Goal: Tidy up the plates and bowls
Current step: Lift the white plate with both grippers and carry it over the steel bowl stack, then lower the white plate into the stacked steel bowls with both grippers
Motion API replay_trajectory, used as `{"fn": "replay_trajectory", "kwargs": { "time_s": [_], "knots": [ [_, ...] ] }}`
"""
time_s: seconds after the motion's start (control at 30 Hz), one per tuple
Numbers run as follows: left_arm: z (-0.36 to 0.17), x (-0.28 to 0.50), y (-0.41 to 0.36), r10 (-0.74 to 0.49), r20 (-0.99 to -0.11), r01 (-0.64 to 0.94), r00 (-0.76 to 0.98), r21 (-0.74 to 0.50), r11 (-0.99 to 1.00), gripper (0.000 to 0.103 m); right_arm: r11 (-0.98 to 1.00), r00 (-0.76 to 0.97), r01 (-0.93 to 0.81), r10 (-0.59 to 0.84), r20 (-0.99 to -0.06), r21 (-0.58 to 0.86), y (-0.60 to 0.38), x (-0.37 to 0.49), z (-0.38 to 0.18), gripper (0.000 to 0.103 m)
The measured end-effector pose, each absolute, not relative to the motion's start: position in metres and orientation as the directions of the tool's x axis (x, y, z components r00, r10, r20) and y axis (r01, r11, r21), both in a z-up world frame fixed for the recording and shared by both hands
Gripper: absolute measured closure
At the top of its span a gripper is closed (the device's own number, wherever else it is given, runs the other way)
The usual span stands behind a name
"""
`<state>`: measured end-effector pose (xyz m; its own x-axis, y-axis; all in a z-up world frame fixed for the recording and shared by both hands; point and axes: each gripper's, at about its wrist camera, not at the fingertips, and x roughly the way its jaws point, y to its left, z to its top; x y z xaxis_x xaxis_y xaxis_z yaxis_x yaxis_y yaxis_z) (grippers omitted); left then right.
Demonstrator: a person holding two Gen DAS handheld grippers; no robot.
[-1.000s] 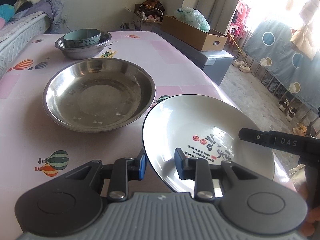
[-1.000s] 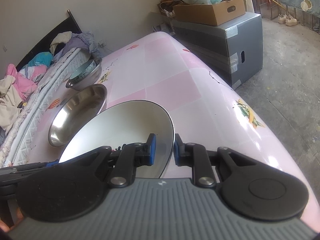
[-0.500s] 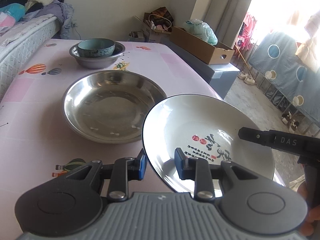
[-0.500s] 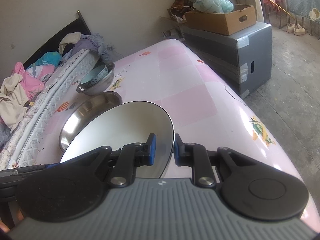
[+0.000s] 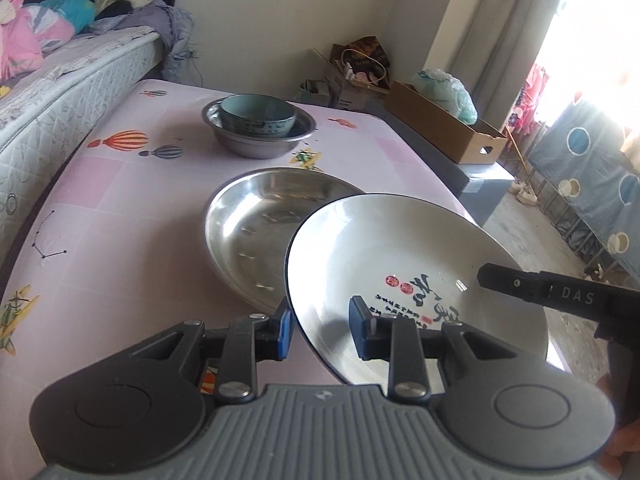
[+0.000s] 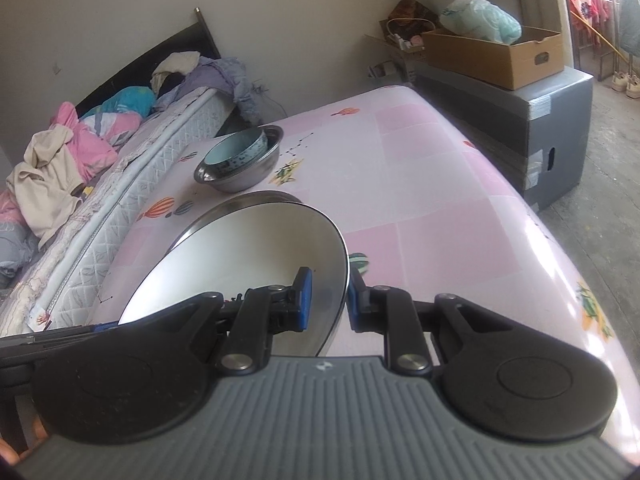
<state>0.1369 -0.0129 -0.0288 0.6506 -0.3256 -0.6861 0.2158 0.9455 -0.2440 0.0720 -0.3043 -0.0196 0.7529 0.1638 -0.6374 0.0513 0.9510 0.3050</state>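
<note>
A white ceramic plate [image 5: 400, 256] with red and black lettering hangs above the pink table, its far edge over the wide steel plate [image 5: 256, 216]. My left gripper [image 5: 320, 326] is shut on the white plate's near left rim. My right gripper [image 6: 328, 300] is shut on the opposite rim of the white plate [image 6: 248, 256], and its black finger [image 5: 536, 286] shows in the left wrist view. Behind, a teal bowl [image 5: 258, 114] sits nested in a small steel bowl [image 5: 260, 144]. The steel plate [image 6: 240, 204] is mostly hidden in the right wrist view.
The pink tablecloth [image 5: 120, 216] carries balloon prints. A bed [image 5: 60, 80] with piled clothes runs along the table's left side. A grey cabinet [image 6: 520, 120] with a cardboard box [image 6: 496, 52] stands beyond the table's right edge, with bare floor [image 6: 608, 208] there.
Both grippers have carried the white plate up and toward the steel plate, which now lies partly under its far edge. The grips have not changed.
</note>
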Motion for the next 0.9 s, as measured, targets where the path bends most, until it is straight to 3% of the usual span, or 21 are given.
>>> {"fn": "replay_trajectory", "kwargs": {
  "time_s": [0.9],
  "knots": [
    [-0.049,0.22,0.014,-0.243,-0.714,0.137,0.656,-0.205,0.969,0.074,0.947,0.696,-0.016,0.241,-0.676,0.322,-0.265,0.199,-0.052,0.085]
  ]
}}
